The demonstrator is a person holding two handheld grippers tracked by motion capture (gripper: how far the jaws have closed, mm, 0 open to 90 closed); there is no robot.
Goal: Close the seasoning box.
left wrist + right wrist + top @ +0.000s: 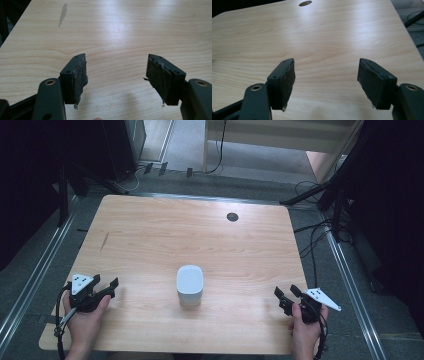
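Left gripper (104, 287) at 8 o'clock on the wooden table (150, 235), right gripper (288, 296) at 4, both w/ jaws spread wide, nothing between. White smart speaker (189, 285) sits upright approx center, slightly toward 6.

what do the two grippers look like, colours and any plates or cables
Both the left gripper and the right gripper are black, each topped by a grey three-cornered plate with dark dots. Black cables trail from both. The pads look worn and frayed. No sleeves show.
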